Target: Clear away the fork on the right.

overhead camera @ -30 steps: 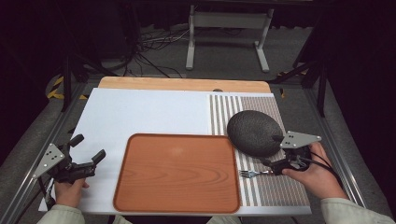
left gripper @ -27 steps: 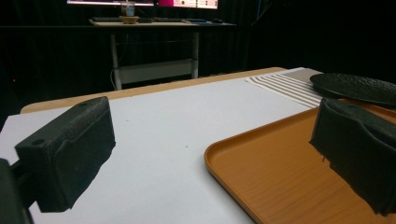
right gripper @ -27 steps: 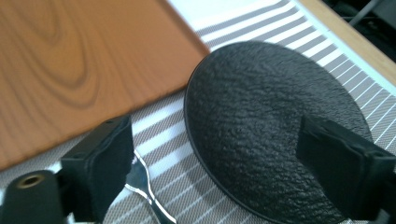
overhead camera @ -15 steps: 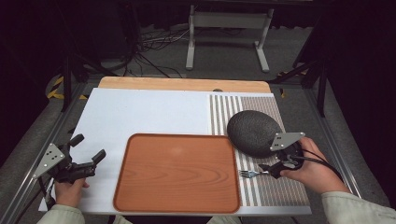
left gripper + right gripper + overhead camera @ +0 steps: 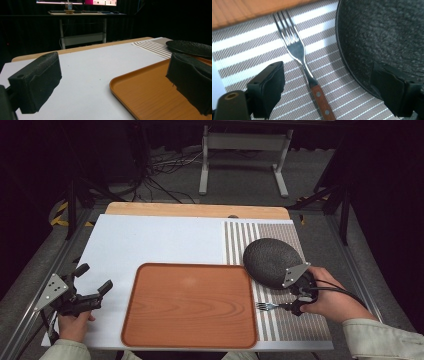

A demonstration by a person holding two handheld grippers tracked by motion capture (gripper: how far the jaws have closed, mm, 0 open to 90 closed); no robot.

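Right claw (image 5: 327,87), jaws spread, has dropped astride the fork (image 5: 298,48) on the striped mat (image 5: 242,55) beside the dark plate (image 5: 387,32); pickup seems next. Left claw (image 5: 92,280) stays spread, idle.

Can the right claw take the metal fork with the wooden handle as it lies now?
Probably yes. The right claw is open, its jaws on either side of the metal fork with the wooden handle, which lies flat on the striped placemat. The dark round plate crowds one jaw.
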